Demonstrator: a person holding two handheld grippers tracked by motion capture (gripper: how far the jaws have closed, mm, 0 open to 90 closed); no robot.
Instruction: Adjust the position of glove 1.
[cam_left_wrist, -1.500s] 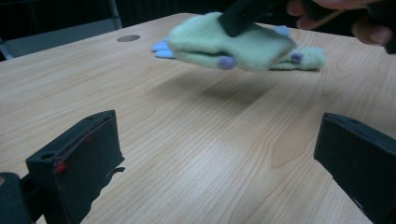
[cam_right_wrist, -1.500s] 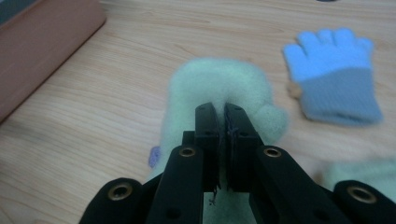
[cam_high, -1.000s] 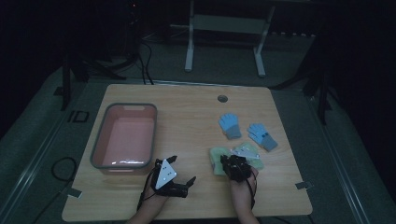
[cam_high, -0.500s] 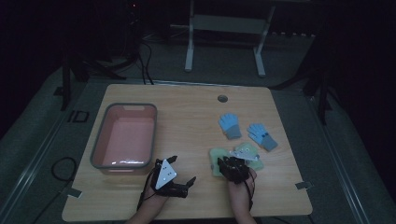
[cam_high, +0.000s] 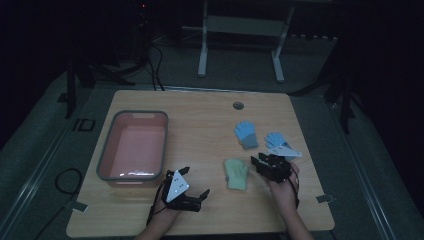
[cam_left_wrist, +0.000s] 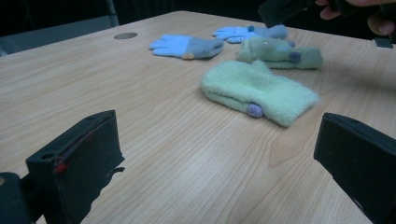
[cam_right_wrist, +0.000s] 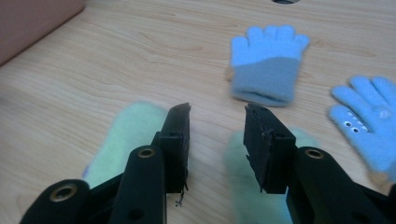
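A pale green glove lies flat on the wooden table, in front of my left gripper, whose jaws stand wide open and empty. A second green glove lies under my right gripper, which hovers low with its jaws open and nothing between them. The first green glove sits just left of those jaws. Two blue gloves rest farther back, one straight ahead of the right gripper, the other to its right.
A pink tub with a grey rim stands on the left half of the table, and its corner appears in the right gripper view. A round cable hole is near the far edge. A metal stand is behind the table.
My right gripper has shifted right and slightly away, so one green glove now lies uncovered to its left. The left gripper has stayed put.
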